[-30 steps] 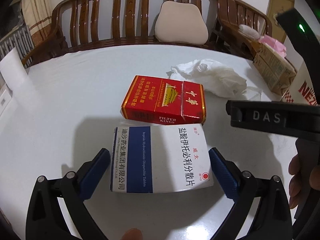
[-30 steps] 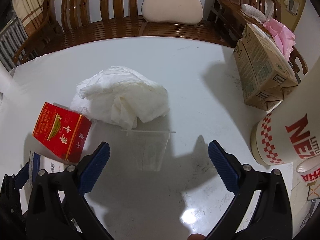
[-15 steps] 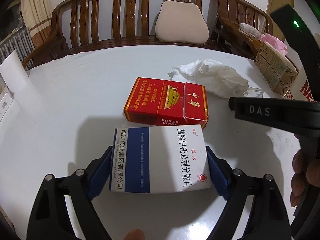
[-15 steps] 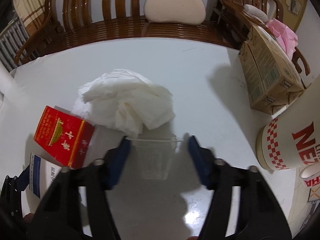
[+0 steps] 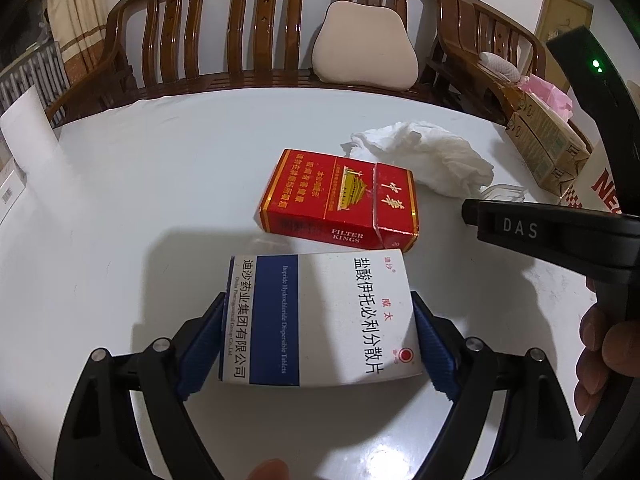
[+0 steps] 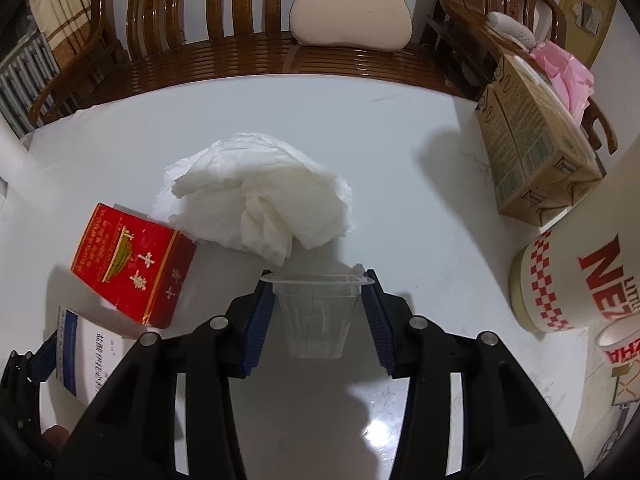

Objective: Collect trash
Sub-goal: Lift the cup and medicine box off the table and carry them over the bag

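Fingers first: both pairs have closed since a second ago. Left gripper [image 5: 318,336], then spread wide of the medicine box [image 5: 320,320], now has its blue pads [image 5: 202,344] pressed to the box's two short sides. Right gripper [image 6: 318,316] was likewise agape; its pads [image 6: 258,322] now pinch the clear plastic cup [image 6: 316,316] just under the rim.

Whether either item has left the table [image 5: 120,200] cannot be told; both look close to it.

Outward from the left grip: red cigarette pack [image 5: 340,200] at 12 o'clock, just beyond the box's far edge, apparently not touching. Crumpled tissue [image 5: 424,156] at 1 o'clock beyond that.

Outward from the right grip: tissue at 12 o'clock, overhanging the cup's rim; pack at 9 o'clock; paper tub [image 6: 576,280] at 3 o'clock; carton [image 6: 532,152] at 2 o'clock.

Judgement: two pieces are secured at once and ready to lift. Pack and tissue remain. Thin cup walls may buckle if squeezed harder.
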`<state>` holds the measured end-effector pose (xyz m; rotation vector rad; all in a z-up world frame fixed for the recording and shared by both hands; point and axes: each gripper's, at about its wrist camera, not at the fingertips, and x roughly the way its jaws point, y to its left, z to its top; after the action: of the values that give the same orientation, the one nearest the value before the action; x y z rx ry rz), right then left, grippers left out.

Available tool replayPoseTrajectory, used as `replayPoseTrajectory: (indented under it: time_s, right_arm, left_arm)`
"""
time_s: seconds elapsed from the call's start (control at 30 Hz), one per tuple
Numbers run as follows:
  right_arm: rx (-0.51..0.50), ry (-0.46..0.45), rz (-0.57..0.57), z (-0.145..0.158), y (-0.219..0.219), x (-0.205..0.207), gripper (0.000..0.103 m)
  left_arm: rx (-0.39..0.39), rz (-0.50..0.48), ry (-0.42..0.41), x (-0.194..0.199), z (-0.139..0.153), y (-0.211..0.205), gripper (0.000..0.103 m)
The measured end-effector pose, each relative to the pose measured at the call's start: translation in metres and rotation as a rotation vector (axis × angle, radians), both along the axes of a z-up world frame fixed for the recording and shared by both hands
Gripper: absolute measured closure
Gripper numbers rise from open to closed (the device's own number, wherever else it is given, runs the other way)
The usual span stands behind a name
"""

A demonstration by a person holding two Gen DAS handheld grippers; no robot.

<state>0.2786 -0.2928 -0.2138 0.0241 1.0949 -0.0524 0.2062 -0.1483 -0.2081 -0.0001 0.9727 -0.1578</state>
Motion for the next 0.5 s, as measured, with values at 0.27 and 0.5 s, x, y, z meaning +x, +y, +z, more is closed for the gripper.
replayPoseTrajectory:
  time_s: [0.27,0.5]
  right_arm:
    - [0.029,-0.016,0.004,0.010,-0.002,-0.011,0.060]
    - [0.032,-0.045,0.010,0.032,0.000,-0.024,0.060]
  left_arm:
    - [-0.008,-0.006,-0.013,-0.006,0.008,-0.001,0.020]
    - [-0.012,-0.018,-0.035,-0.018,0.024,0.000,0.020]
